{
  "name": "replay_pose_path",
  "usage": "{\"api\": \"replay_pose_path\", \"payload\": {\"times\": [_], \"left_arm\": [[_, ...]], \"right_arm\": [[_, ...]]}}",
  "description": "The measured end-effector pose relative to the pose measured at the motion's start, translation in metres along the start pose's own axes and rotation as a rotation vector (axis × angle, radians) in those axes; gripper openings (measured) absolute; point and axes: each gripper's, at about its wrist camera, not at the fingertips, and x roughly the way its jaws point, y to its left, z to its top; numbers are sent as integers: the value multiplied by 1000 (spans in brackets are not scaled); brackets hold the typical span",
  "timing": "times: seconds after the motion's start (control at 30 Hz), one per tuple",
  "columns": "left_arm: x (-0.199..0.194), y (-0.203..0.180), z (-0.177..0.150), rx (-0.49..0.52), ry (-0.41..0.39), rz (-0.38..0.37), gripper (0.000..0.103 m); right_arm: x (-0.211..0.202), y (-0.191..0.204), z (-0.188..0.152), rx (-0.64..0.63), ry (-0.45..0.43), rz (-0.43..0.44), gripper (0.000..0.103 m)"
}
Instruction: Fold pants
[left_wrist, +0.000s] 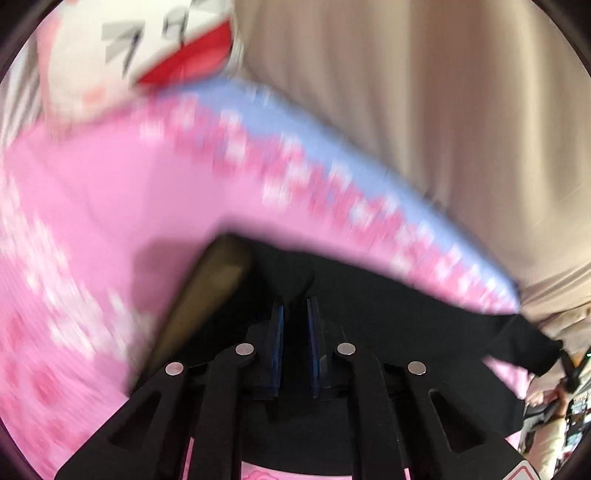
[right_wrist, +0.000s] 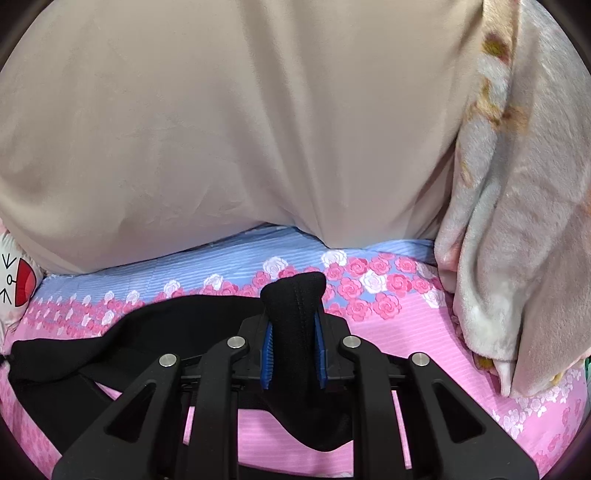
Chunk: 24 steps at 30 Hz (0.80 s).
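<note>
The right claw (right_wrist: 293, 338) grips a bunched fold of the black pants (right_wrist: 147, 325), which trail off to its left across the pink floral bed sheet (right_wrist: 406, 332). The left claw (left_wrist: 295, 317) is nearly closed on another black edge of the same pants; its view is blurred. To fold well, I judge both claws should keep the cloth taut between them, carry the held edge level over the rest, and match hems before letting go.
</note>
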Motion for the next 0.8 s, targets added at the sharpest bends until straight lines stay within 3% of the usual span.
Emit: {"api": "replay_pose_path", "payload": {"times": [0.07, 0.1, 0.17, 0.23, 0.27, 0.33, 0.4, 0.43, 0.47, 0.5, 0.63, 0.67, 0.7, 0.77, 0.8], "left_arm": [[-38, -10, 13, 51, -63, -3, 0], [-56, -11, 14, 79, -90, -5, 0], [-89, -4, 6, 113, -150, 59, 0], [-100, 14, -5, 106, -146, 71, 0], [-99, 25, -15, 91, -129, 114, 0], [-85, 41, -33, 71, -76, 176, 0], [-53, 50, -56, 41, 28, 174, 3], [-39, 50, -63, 34, 64, 163, 6], [-24, 46, -74, 23, 103, 132, 18], [-13, 43, -81, 12, 122, 101, 32], [15, 21, -89, 18, 117, -5, 37], [23, 16, -88, 15, 122, -11, 47], [30, 15, -88, -2, 137, -13, 50], [41, 17, -89, -33, 192, -45, 47], [40, 18, -90, -31, 192, -44, 35]], "right_arm": [[-17, 7, 2, -22, -34, 24, 16], [-24, 10, 2, -33, -45, 31, 16], [-38, 11, -4, -50, -55, 27, 16], [-43, 9, -11, -54, -49, 23, 16], [-44, 7, -14, -56, -44, 12, 16], [-42, 2, -22, -43, -28, 6, 16], [-39, -1, -25, -32, -20, 4, 16], [-37, -2, -27, -25, -18, 7, 16], [-36, -1, -28, -22, -17, 9, 16], [-36, 0, -28, -22, -16, 12, 16], [-34, 4, -30, -22, -7, 14, 16], [-33, 5, -30, -24, -6, 16, 16], [-33, 6, -31, -26, -6, 15, 16], [-33, 6, -31, -31, -3, 14, 16], [-33, 6, -31, -33, -3, 13, 16]]}}
